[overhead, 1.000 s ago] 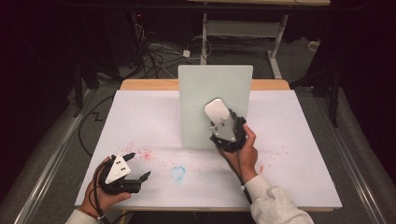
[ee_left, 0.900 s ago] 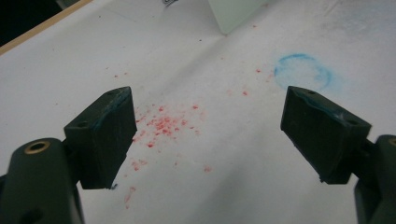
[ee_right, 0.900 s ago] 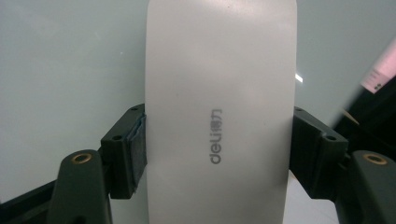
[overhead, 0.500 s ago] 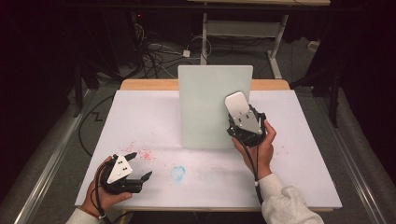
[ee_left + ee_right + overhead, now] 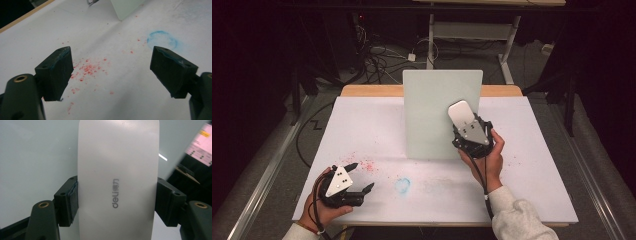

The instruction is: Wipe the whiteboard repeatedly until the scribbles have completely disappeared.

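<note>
White paper covers the table [image 5: 362, 125], and a pale board [image 5: 432, 100] stands upright at its middle. My right gripper [image 5: 463, 126] is clamped on a white eraser [image 5: 117, 177], long axis up along the board's face near its right edge. My left gripper [image 5: 359, 176], jaws apart, rests well left of the board.

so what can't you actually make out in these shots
- High view: whether the eraser touches the upright board; the right gripper covers its lower half.
- Right gripper view: the eraser's underside faces away, and its top and bottom ends are cut off by the frame.
- Left gripper view: the board is cut off at the top edge.
- High view: the red specks are too small to identify.
</note>
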Action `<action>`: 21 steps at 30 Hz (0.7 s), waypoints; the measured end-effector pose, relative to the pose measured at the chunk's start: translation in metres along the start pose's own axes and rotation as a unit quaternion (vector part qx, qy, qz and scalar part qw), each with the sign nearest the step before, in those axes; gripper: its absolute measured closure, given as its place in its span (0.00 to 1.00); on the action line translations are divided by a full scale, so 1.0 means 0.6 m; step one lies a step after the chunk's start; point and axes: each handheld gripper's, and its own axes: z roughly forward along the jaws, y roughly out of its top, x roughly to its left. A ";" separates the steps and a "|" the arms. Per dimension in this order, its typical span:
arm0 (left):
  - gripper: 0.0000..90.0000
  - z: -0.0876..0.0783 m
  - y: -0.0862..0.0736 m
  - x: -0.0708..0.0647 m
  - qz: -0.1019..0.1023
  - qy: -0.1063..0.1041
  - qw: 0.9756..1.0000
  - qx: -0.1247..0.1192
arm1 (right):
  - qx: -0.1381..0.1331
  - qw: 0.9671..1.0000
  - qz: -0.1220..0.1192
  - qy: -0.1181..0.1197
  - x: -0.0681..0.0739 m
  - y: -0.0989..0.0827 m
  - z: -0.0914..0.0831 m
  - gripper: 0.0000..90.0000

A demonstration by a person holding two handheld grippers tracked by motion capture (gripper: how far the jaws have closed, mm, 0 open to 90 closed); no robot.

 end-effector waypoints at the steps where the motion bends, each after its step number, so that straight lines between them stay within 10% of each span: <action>1: 0.20 0.000 0.000 0.000 -0.001 0.000 1.000 -0.001 | 0.000 1.000 0.007 0.000 -0.008 0.000 -0.001 0.34; 21: 0.20 0.001 -0.002 0.003 -0.007 0.000 1.000 0.000 | 0.018 0.999 0.037 0.004 -0.048 -0.040 -0.012 0.35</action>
